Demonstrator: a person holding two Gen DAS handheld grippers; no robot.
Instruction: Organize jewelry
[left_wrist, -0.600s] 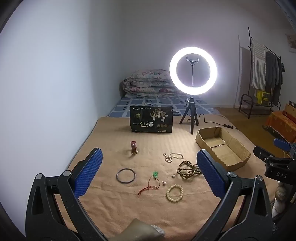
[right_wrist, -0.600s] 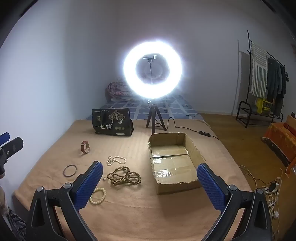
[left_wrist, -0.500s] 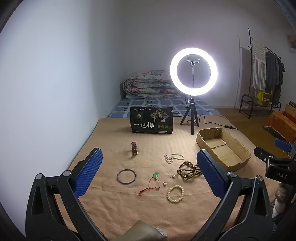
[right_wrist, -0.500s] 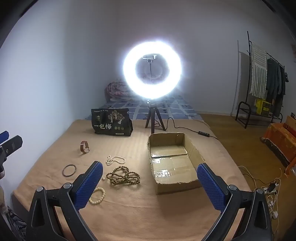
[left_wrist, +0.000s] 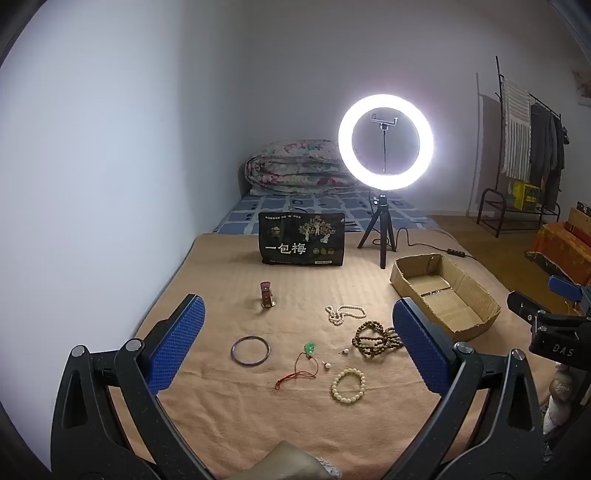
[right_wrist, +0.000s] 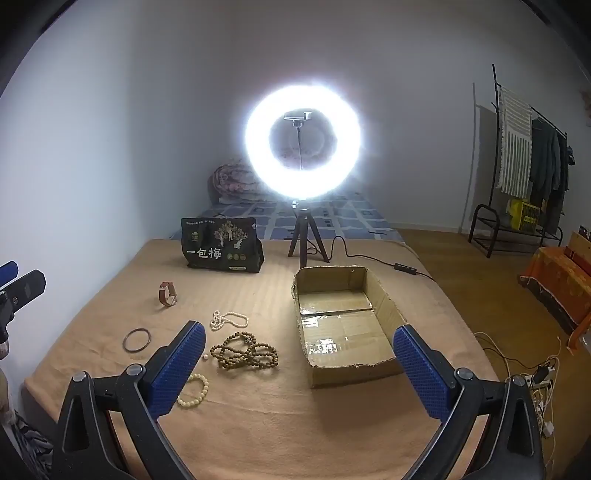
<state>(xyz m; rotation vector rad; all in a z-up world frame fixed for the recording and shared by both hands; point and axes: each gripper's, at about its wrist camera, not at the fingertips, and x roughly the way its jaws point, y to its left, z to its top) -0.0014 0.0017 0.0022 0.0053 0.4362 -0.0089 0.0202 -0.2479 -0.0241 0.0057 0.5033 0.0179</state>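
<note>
We hold both the left gripper (left_wrist: 299, 347) and the right gripper (right_wrist: 299, 365) wide open, empty. Jewelry, with brown beads (right_wrist: 244, 354), lies mid-blanket (right_wrist: 258, 424); cardboard box (right_wrist: 384, 295) near right edge.

The black bag (left_wrist: 302, 239) standing at the far side of the bed cover, at about 12 o'clock in the left wrist view, carries three large white Chinese characters, "一包梅", across its lower front. Above them is a line of small print and below them a white strip, both too small to read. In the right wrist view the same bag (right_wrist: 221, 244) stands at about 11 o'clock. On the right gripper (left_wrist: 554, 325), at 3 o'clock, are the pale letters "DAS".
</note>
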